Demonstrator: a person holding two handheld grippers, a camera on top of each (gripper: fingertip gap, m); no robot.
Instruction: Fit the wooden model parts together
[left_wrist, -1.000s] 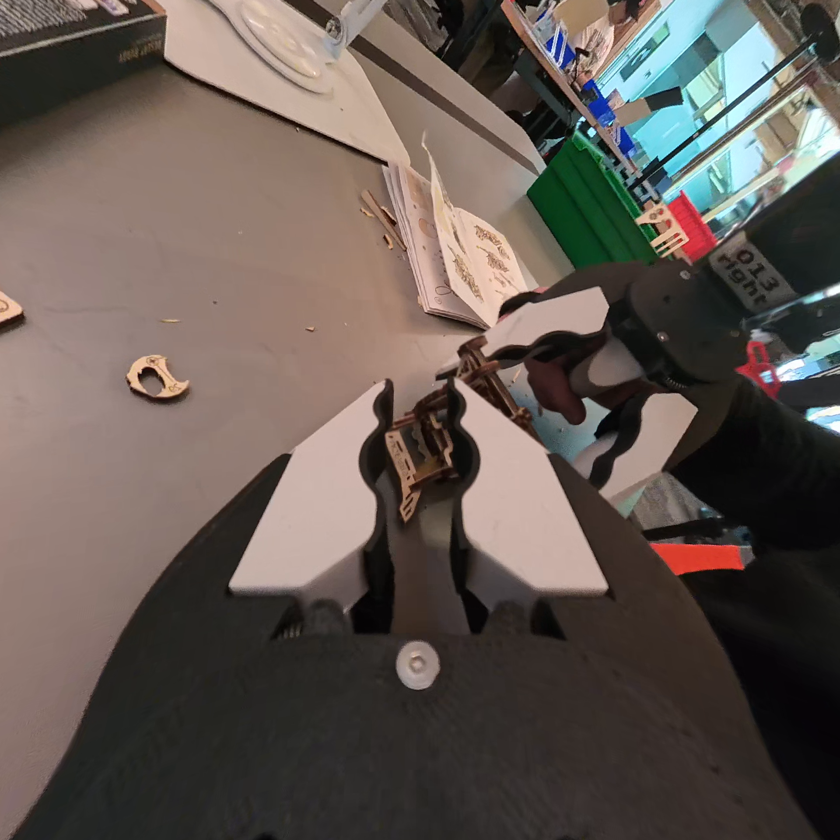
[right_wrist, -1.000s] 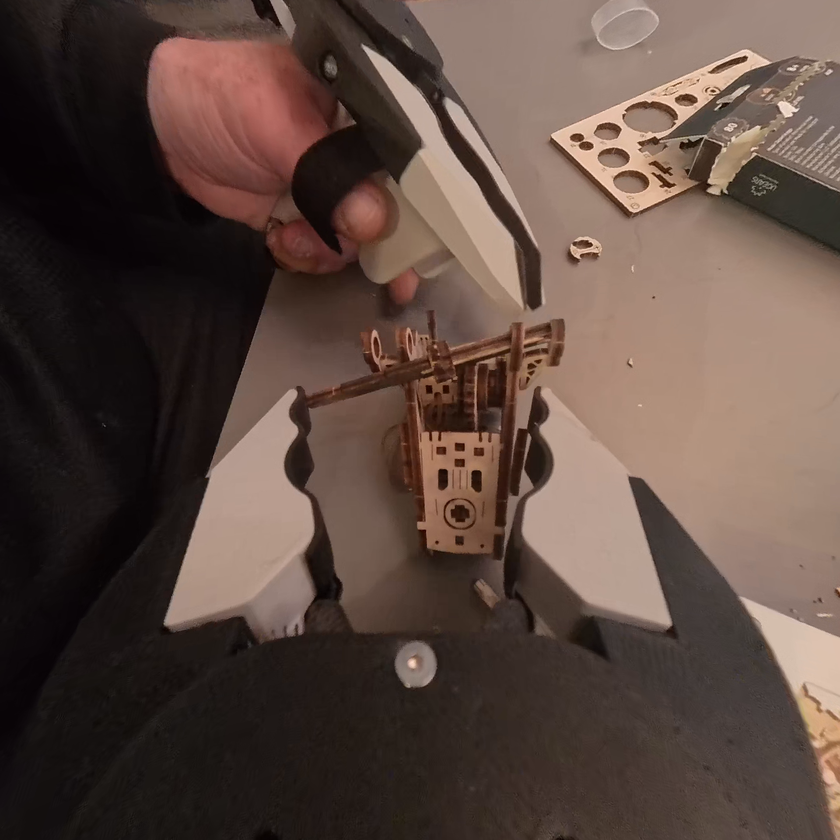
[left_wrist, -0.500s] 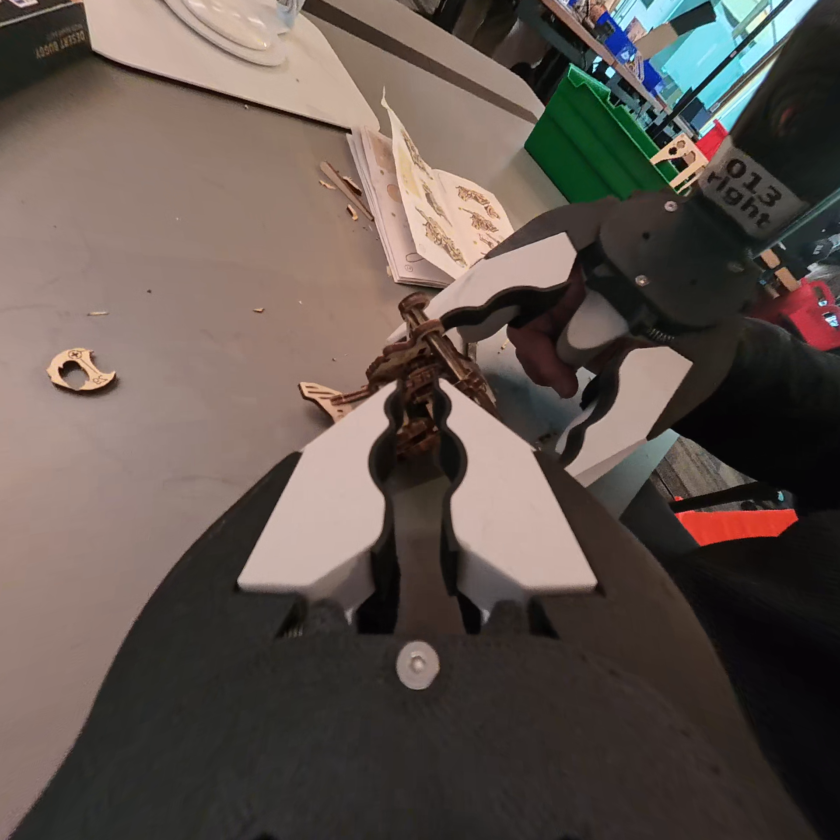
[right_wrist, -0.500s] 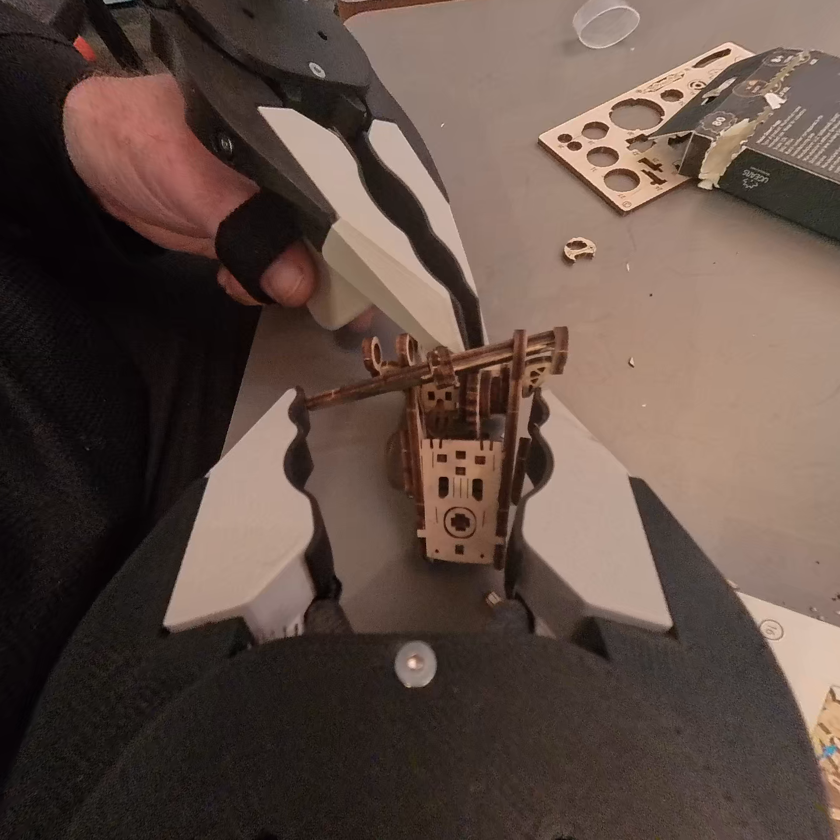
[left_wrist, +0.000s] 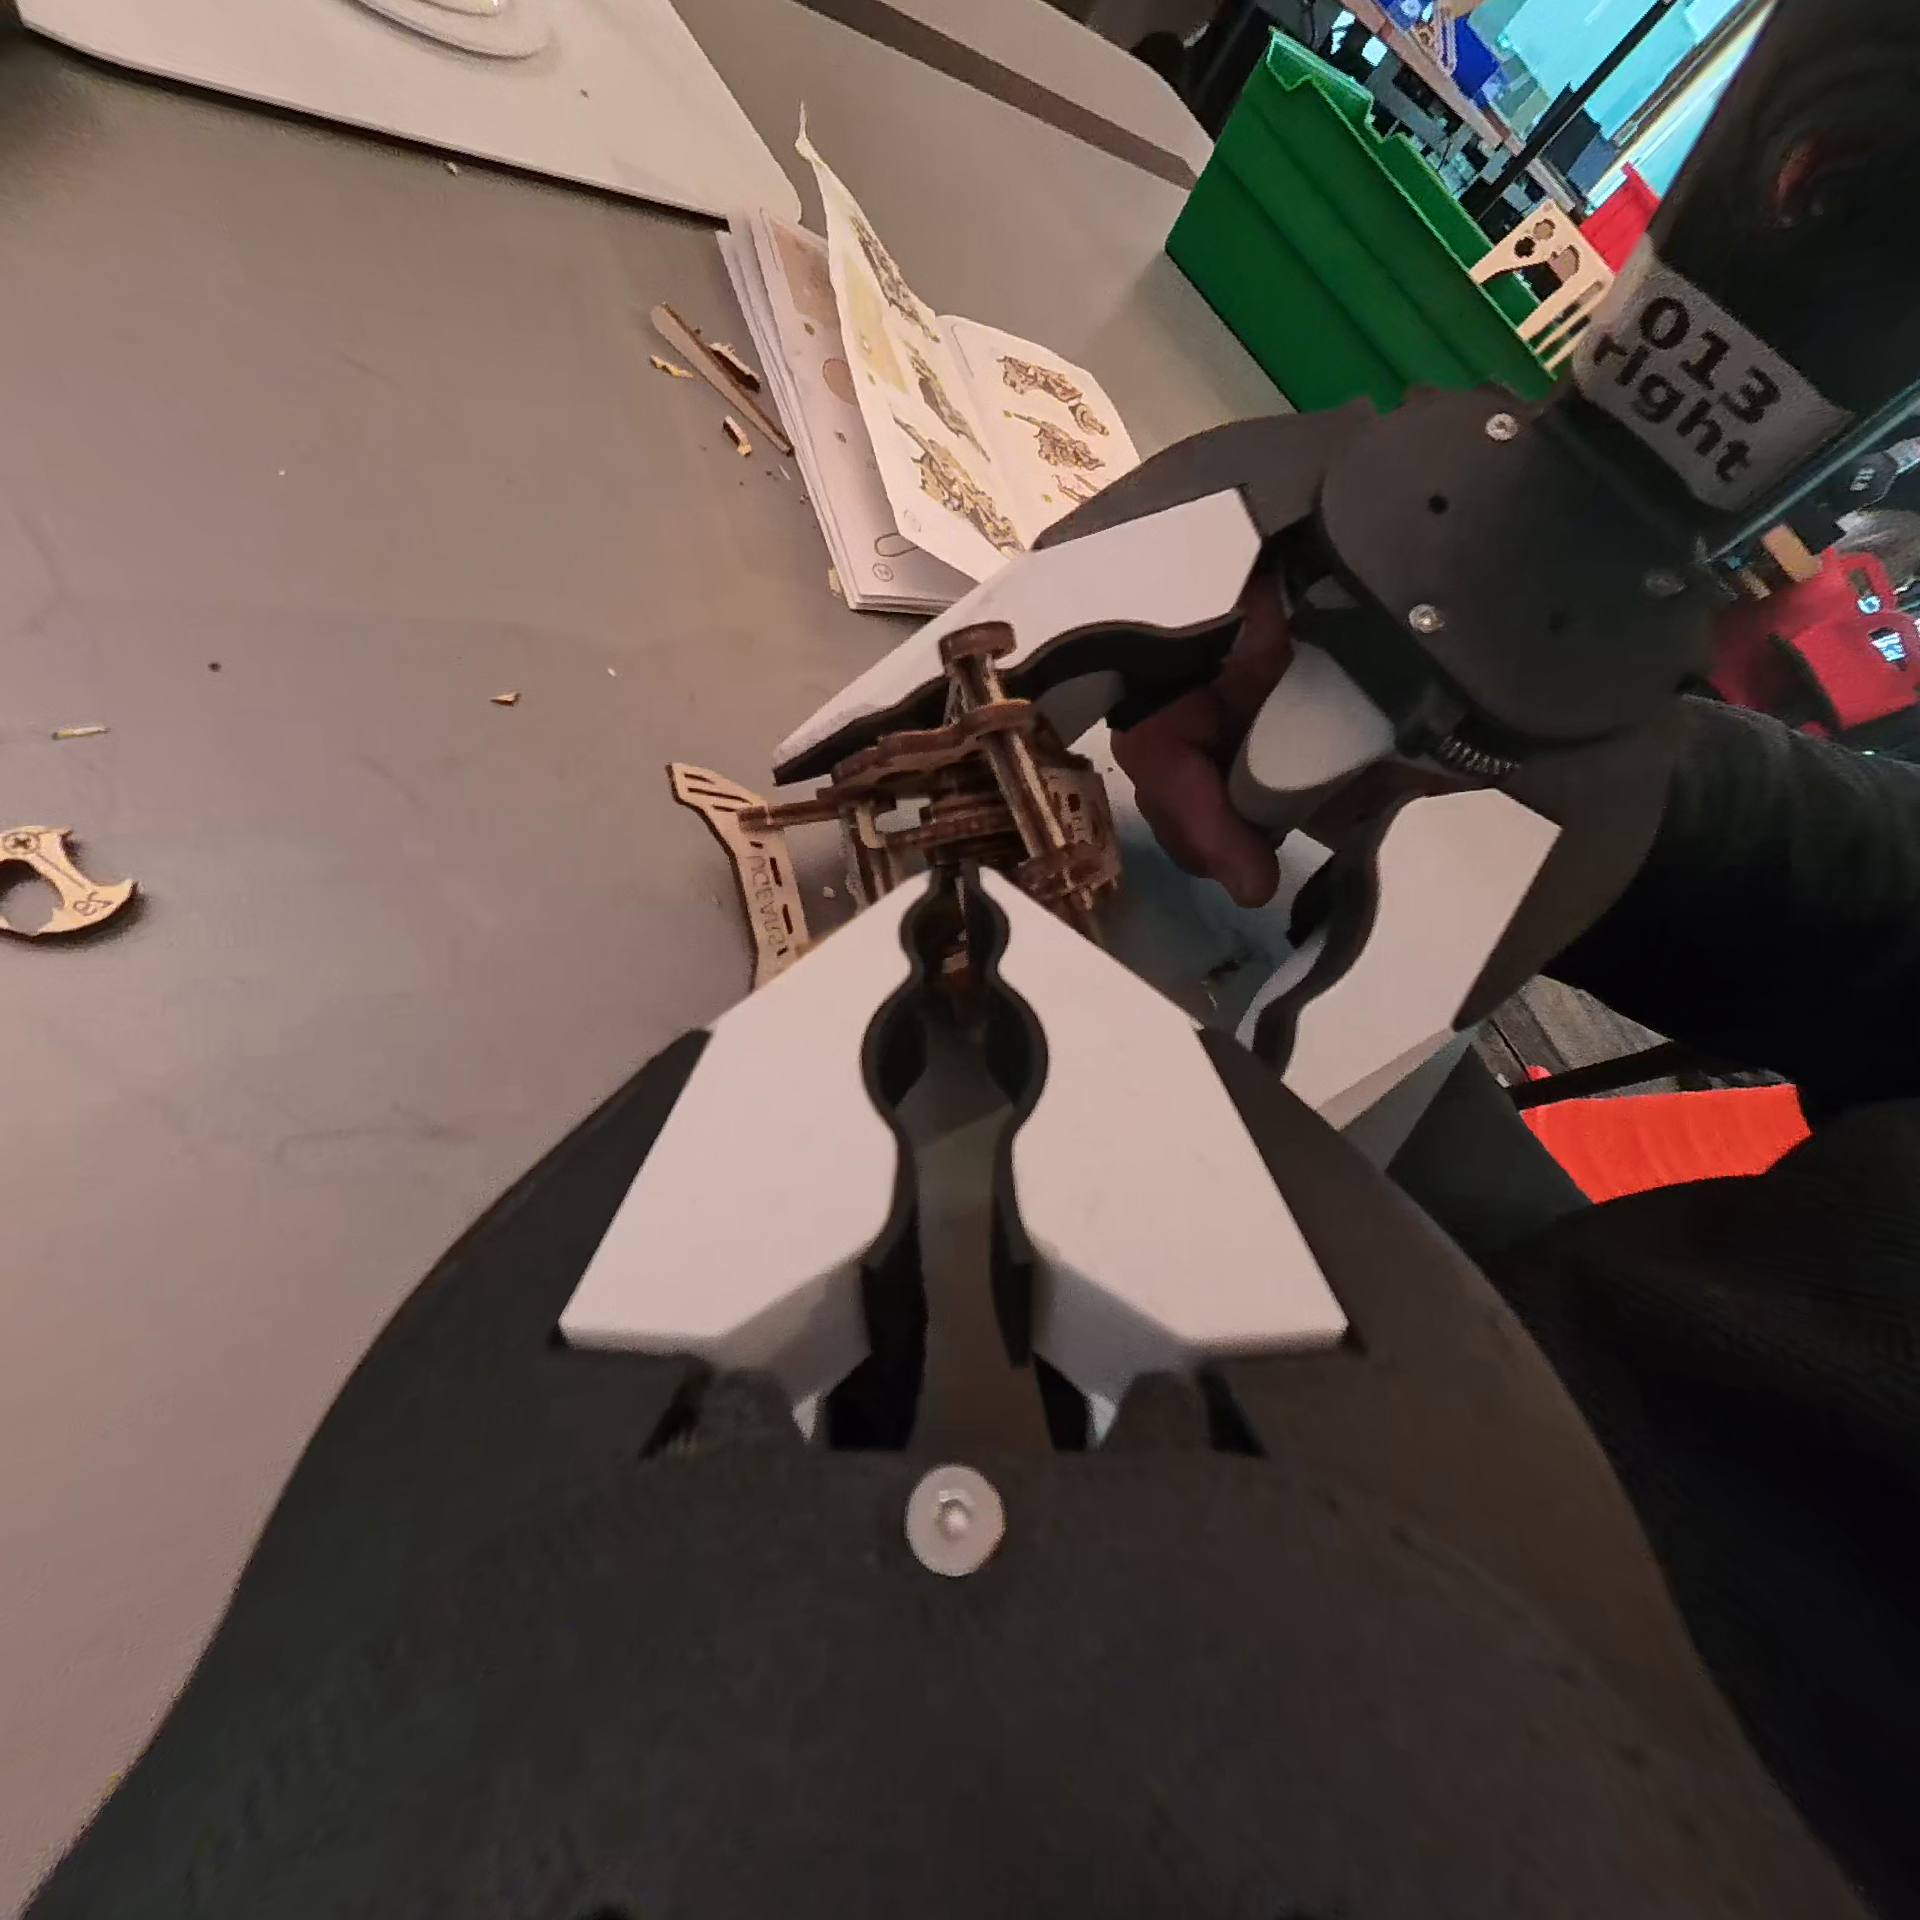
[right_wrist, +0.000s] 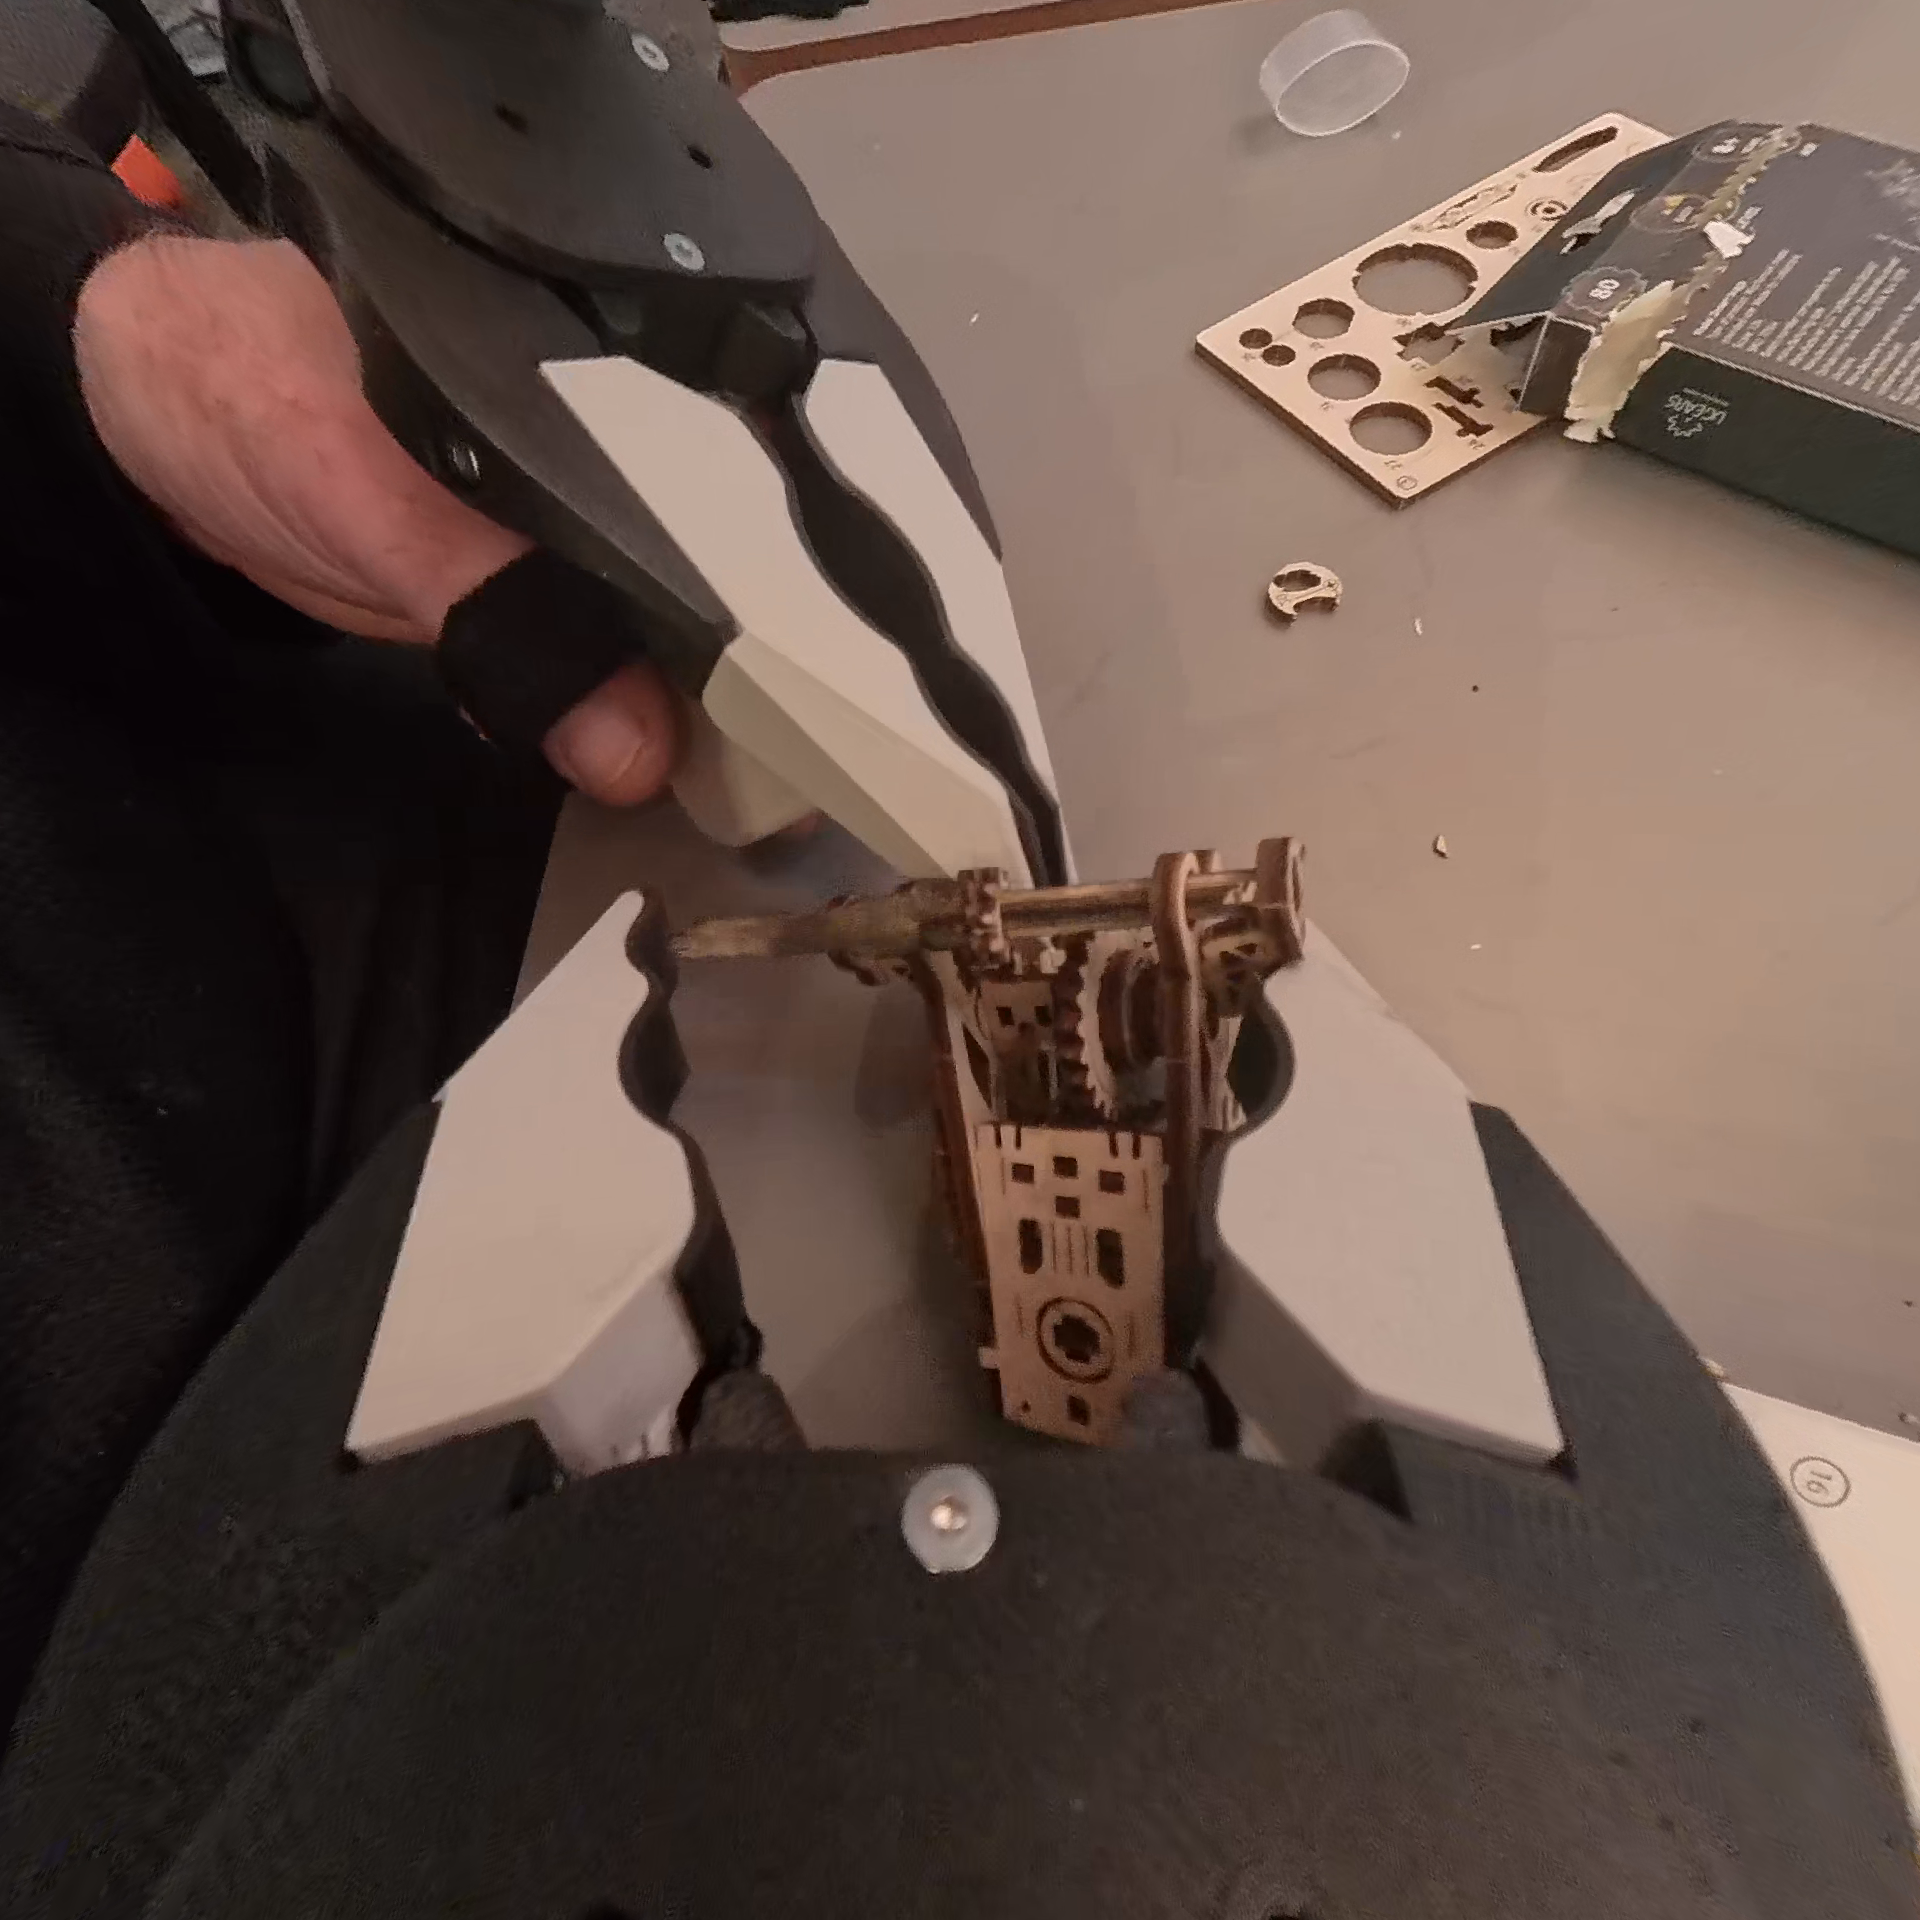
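The wooden model (right_wrist: 1070, 1247), a small geared frame with a long axle across its top, stands between the wide-spread fingers of my right gripper (right_wrist: 971, 925). It leans at the right finger (right_wrist: 1382, 1143), and the axle's free end stops just short of the left finger (right_wrist: 561, 1143), so the pads do not press on it. My left gripper (left_wrist: 951, 899) is nearly shut, its tips pinching a thin part on top of the model (left_wrist: 966, 800). It also shows in the right wrist view (right_wrist: 1039, 852), coming down from the upper left.
A small loose wooden piece (left_wrist: 62, 883) lies on the grey table (left_wrist: 364, 520), also seen in the right wrist view (right_wrist: 1304, 592). An open booklet (left_wrist: 935, 416), a green crate (left_wrist: 1330, 229), a punched wooden sheet (right_wrist: 1371, 343), a dark box (right_wrist: 1766, 343) and a clear cap (right_wrist: 1335, 83) lie around. My left and right fingertips are right by each other. My right tips are roughly 10 cm from the small loose wooden piece (left_wrist: 62, 883). It is also in sight in the right wrist view (right_wrist: 1297, 590).
My left gripper's fingers have closed from a wider gap to a narrow pinch on the model's top. My right gripper's fingers have spread a little and the axle end has come off its left pad.
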